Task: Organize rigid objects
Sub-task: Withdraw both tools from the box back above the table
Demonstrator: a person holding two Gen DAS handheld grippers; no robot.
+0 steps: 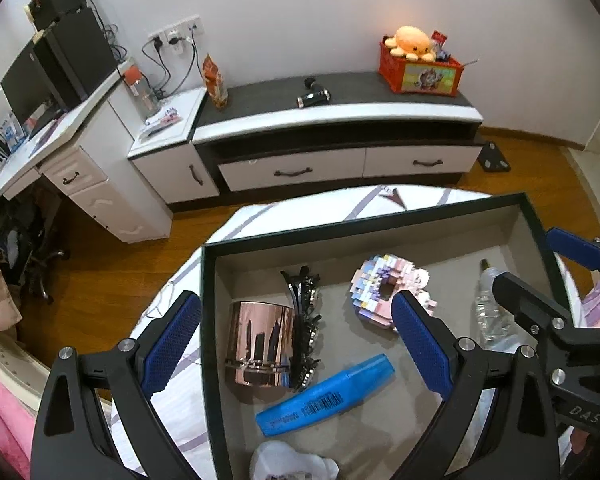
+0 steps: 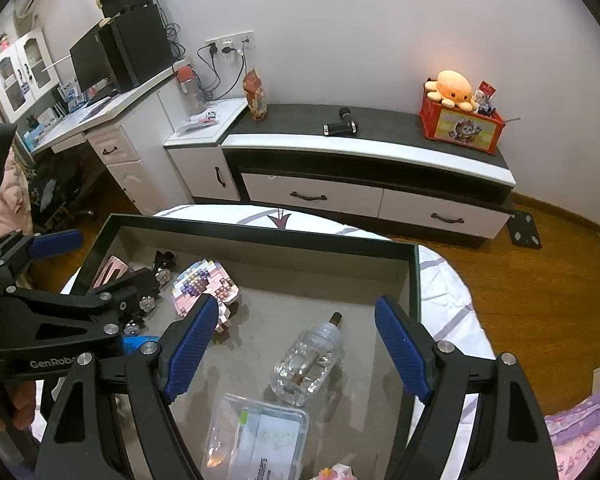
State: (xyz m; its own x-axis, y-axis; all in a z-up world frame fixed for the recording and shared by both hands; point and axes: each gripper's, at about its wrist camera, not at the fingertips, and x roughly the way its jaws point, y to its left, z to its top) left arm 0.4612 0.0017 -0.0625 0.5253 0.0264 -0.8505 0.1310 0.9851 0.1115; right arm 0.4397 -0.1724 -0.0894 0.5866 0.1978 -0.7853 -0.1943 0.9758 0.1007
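Observation:
A dark-rimmed tray [image 1: 339,228] with a grey floor lies on the bed and holds several items. In the left wrist view I see a rose-gold cup [image 1: 260,344] on its side, a black hair clip [image 1: 305,320], a blue highlighter [image 1: 323,396] and a pastel block donut [image 1: 383,292]. My left gripper [image 1: 296,344] is open above the cup and clip. In the right wrist view my right gripper [image 2: 296,348] is open above a clear glass bottle [image 2: 307,368]; a clear plastic box [image 2: 256,440] lies nearer. The donut [image 2: 208,288] lies left of it.
The tray rim [image 2: 260,232] sits on a white striped bedsheet [image 2: 447,296]. Beyond are wooden floor, a low TV cabinet [image 2: 363,148] with a red toy crate [image 2: 459,124], and a white desk [image 1: 80,152] at left. A white cloth [image 1: 292,464] lies at the tray's near edge.

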